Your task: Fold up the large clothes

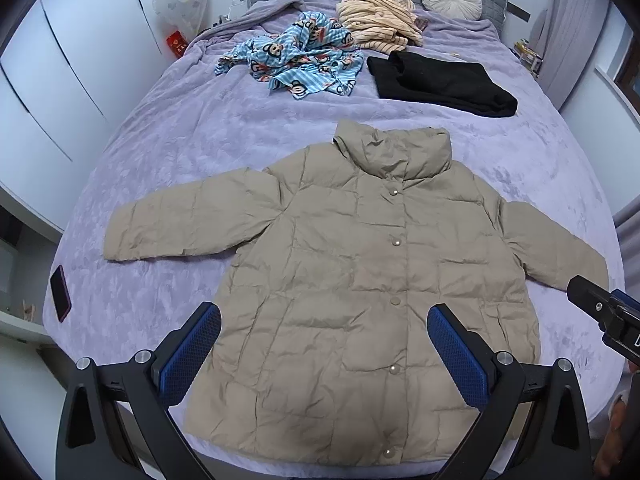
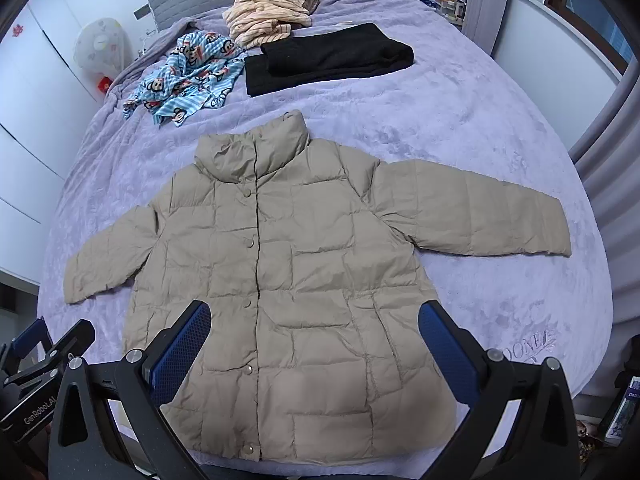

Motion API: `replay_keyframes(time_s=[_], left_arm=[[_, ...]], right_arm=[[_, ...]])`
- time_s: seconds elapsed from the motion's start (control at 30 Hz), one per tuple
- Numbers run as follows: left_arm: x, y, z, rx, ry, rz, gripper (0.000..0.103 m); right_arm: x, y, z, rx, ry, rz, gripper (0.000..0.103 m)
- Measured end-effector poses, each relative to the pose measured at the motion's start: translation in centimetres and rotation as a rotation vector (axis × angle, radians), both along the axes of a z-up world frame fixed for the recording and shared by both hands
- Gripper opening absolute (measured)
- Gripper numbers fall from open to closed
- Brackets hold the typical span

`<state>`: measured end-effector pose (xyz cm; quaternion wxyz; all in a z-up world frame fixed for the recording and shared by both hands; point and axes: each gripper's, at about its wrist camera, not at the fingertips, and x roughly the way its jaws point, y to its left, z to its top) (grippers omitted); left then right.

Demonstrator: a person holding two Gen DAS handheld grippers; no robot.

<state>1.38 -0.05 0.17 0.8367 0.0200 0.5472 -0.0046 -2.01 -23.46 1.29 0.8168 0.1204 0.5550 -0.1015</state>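
Beige puffer jacket [image 1: 360, 280] spread flat, front up, on the purple bed [image 1: 180, 140].

Left gripper [image 1: 324, 352] and right gripper [image 2: 314, 348] hover above its hem, fingers wide apart, apparently gripping nothing.

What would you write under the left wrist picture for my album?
Open left hand-held gripper above a tan puffer jacket spread flat, sleeves out, on a purple bed.

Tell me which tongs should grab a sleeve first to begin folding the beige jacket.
Either would do; left is my slight pick. The beige jacket lies flat and buttoned. Both left tongs and right tongs hover open over the hem. The left sleeve lies straight out flat, an easy first fold.
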Motion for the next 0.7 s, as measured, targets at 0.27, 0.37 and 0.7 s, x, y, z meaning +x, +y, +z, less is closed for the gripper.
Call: replay_keyframes(time_s=[0.27,0.37,0.7], left_arm=[[-0.26,0.13,0.07,-0.002,-0.003,0.0,0.103],[-0.16,0.27,0.08,-0.005,-0.005,0.006,0.103],[-0.24,-0.09,-0.12,0.001,0.0,-0.006,0.103]], right_arm=[[0.04,-0.03,0.01,0.001,0.001,0.003,0.103],[0.11,-0.03,-0.01,0.002,0.002,0.0,0.103],[0.17,-0.02,-0.1,0.002,0.004,0.002,0.103]])
